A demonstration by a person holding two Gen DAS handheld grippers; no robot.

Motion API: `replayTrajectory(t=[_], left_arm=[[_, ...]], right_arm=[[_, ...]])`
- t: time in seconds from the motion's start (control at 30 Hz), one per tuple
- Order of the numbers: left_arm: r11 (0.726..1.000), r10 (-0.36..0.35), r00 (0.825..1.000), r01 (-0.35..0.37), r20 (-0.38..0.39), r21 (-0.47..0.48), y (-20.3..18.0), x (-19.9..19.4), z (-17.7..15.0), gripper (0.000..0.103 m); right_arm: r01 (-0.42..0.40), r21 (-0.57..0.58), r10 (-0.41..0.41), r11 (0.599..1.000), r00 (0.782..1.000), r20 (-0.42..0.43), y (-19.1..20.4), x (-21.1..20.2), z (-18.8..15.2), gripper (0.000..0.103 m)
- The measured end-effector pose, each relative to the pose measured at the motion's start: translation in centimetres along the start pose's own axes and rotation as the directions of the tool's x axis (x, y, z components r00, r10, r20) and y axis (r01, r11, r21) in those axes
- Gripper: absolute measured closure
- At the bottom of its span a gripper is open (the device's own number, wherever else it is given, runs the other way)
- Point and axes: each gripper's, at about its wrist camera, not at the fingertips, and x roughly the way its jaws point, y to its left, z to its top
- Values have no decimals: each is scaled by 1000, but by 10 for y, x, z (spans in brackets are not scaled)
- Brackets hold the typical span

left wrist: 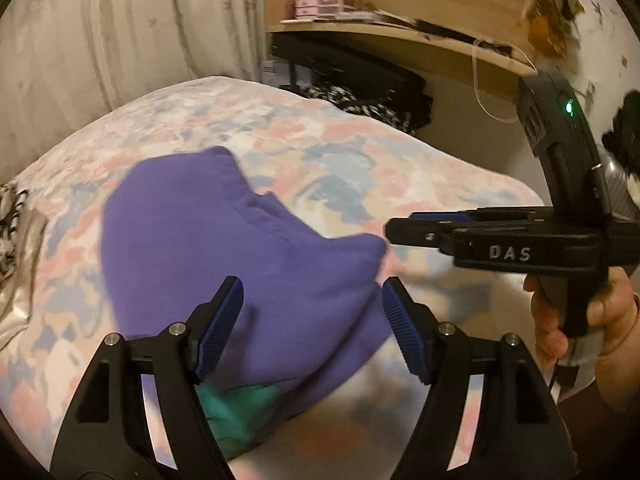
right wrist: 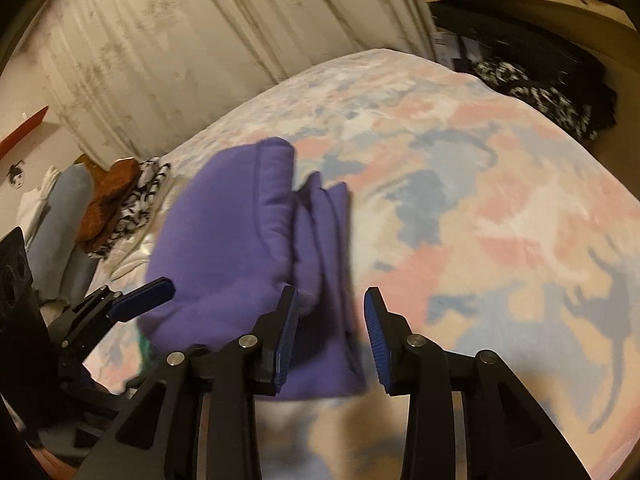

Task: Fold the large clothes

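Both jaws released: left gripper [left wrist: 312, 320] and right gripper [right wrist: 331, 332] hover over the garment [left wrist: 224, 248], nothing pinched.

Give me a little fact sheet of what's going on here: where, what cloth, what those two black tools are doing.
place: bed with a pastel patterned bedspread
garment: purple garment, folded into a bundle on the bedspread
under it: a bit of green fabric showing at the near edge
left gripper: jaws open, nothing clamped
right gripper: jaws open, nothing clamped
nearby: pile of clothes at the bed's left side
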Motion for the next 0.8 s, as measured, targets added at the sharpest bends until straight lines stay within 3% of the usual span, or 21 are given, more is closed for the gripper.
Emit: replayTrajectory(t=[0.07,0.13,0.23,0.4,0.63,0.8], left_arm=[[999,30,1000,-30,-6,-35,22,-11,7,34],[994,80,996,-82,-27,-67,46,-15,13,34],[980,148,986,-157,-77,-122,82,-14,21,34],[963,154,973,-186,-172,-193,135,6,27,34],[955,37,975,-98,-218,-278,174,43,29,34],[939,-49,977,-26,-208,-343,192,66,27,34]], right_arm=[[-51,-5,51,999,999,-20,7,1,12,59],[-113,-5,112,994,993,-47,14,5,26,38],[-142,-15,140,990,987,-80,26,21,48,35],[-218,22,219,976,963,-157,32,67,87,35],[-300,92,313,949,926,-210,20,133,126,35],[-383,182,420,905,872,-252,0,183,139,34]])
